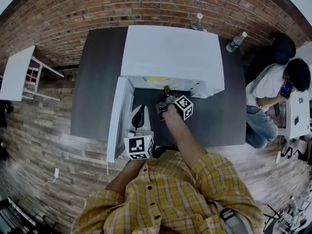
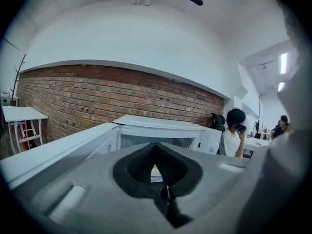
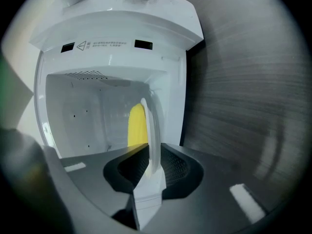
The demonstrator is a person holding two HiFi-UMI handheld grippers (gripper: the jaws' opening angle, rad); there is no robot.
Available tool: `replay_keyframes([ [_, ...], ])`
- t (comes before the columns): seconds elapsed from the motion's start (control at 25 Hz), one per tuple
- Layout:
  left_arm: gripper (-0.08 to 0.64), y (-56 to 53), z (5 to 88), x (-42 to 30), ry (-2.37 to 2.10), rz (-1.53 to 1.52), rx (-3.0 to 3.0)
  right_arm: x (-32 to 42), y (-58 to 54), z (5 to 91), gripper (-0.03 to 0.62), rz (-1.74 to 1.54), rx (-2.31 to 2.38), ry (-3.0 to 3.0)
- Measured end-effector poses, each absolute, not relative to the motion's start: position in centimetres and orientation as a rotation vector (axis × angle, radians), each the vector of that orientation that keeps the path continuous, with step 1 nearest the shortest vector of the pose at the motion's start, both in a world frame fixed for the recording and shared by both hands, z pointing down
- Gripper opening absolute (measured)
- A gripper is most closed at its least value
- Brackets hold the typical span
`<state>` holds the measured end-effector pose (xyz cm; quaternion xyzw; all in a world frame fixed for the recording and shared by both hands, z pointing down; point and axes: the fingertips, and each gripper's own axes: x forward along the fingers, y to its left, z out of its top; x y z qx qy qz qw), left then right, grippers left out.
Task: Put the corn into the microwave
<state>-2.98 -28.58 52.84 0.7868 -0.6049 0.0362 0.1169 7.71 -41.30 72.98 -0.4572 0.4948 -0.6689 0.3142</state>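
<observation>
The corn (image 3: 137, 126) lies on a white plate (image 3: 152, 130), a yellow cob against the pale walls of the microwave (image 3: 117, 28) cavity. From the head view I see only a strip of yellow just inside the mouth of the oven. My right gripper (image 3: 148, 167) is pinching the near rim of that plate, pads clamped on the edge, with the hand rolled so that the plate shows edge-on in the right gripper view. I cannot tell whether the plate already rests on the cavity floor or hangs just above it.

My left gripper (image 2: 156, 152) has its jaws pressed together at the tips with nothing between them. It sits low beside the open door (image 1: 119, 116), which swings out to the left over the dark desk (image 1: 102, 82).

I judge the step in hand to be seating the plate. To do that well I should keep the plate level, since the cob is round and looks free to roll off if the far edge dips. I should push straight in along the middle of the opening, well apart from the frame on either side, and lower until the plate bears its own weight. Only then should I spread the jaws and draw straight back, so the rim is not dragged out.
</observation>
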Motion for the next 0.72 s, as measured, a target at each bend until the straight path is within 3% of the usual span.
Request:
replay_keyframes([
  [0.44, -0.005, -28.0, 51.8, -2.9, -1.736, 0.079, 2.344, 8.7, -39.7, 70.5, 0.086, -1.700, -1.152, 1.359],
  [0.72, -0.005, -26.4, 51.0, -3.6, -1.709, 0.054, 2.384, 8.5, -37.3, 68.1, -0.009, -1.632, -1.132, 1.423],
])
